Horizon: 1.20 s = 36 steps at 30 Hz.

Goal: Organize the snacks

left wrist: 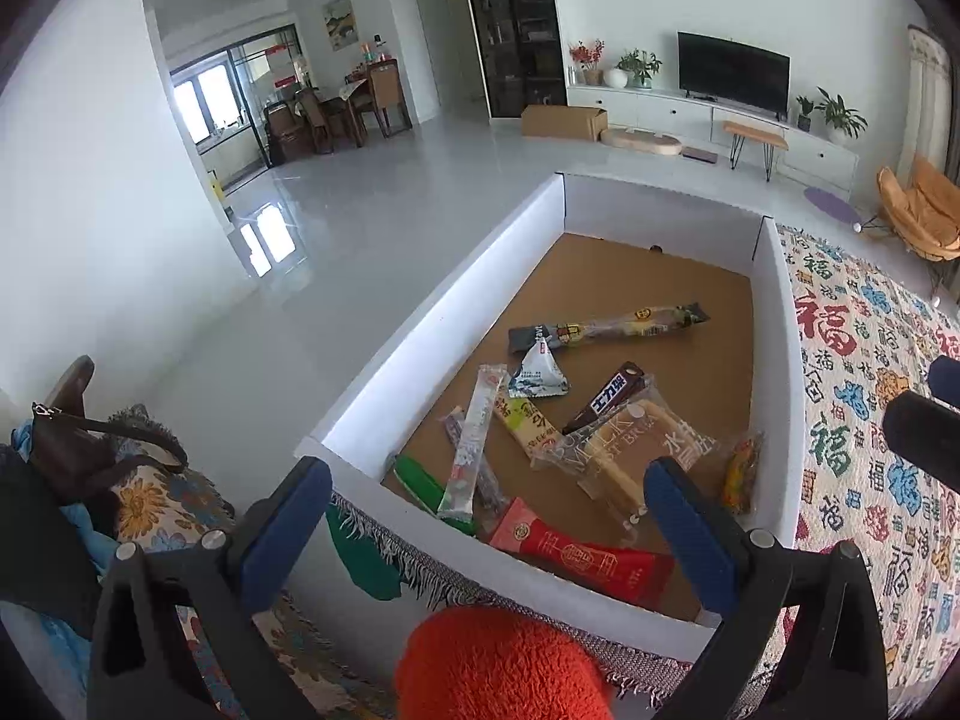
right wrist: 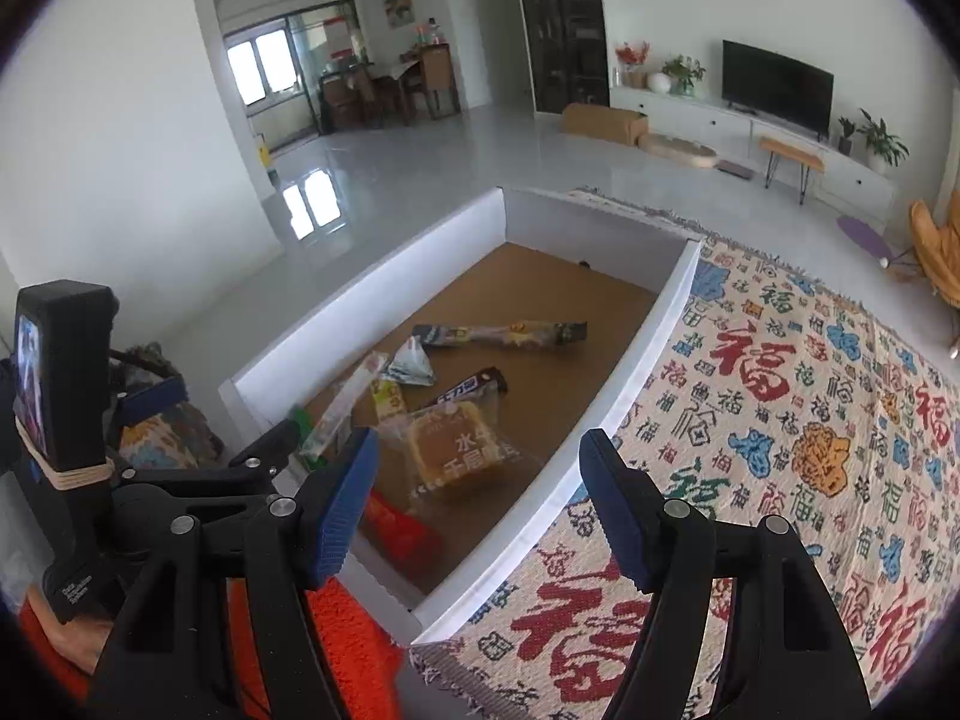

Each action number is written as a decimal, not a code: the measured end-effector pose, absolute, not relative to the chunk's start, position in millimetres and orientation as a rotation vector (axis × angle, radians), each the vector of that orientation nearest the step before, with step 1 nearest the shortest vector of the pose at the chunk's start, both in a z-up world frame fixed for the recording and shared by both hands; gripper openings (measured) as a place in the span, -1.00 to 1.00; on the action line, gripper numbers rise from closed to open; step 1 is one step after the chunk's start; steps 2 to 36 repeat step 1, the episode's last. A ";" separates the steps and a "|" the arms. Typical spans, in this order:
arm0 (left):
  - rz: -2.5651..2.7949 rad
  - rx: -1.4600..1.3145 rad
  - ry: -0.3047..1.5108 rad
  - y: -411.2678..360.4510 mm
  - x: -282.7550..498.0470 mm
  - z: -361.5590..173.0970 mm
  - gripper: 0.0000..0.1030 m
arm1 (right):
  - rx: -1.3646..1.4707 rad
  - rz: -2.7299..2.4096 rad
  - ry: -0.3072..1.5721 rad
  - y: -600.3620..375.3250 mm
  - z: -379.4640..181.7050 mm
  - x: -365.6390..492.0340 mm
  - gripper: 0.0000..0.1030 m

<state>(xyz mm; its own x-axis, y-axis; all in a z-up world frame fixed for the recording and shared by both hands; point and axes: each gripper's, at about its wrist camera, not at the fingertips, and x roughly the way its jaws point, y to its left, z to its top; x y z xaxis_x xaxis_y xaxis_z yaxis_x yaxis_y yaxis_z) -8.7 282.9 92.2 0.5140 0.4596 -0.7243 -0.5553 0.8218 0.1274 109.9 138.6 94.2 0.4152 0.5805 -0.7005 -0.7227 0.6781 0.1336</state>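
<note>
Here I hold both my left gripper [left wrist: 486,498] and right gripper [right wrist: 477,474] spread wide, empty, above the white-walled cardboard box [left wrist: 432,330] of wrapped snacks [left wrist: 606,327].

Daylight bright and even in both my views. Light enters through far windows [left wrist: 207,99], mirrored as glare patch on glossy floor [left wrist: 267,240]. Soft shadow along inner left wall of white box [left wrist: 420,324]. Strong fisheye bending at edges, dark vignette in corners. My near blue fingertips [right wrist: 339,510] slightly soft; snack wrappers [left wrist: 606,327] reasonably sharp.
</note>
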 end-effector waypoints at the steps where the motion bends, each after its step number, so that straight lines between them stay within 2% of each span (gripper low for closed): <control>1: 0.610 -0.126 0.828 282.9 -8.5 92.6 1.00 | -0.201 0.826 0.796 139.5 93.6 110.4 0.41; 36: 0.610 -0.126 0.828 282.9 -8.5 92.6 1.00 | -0.201 0.826 0.796 139.5 93.6 110.4 0.41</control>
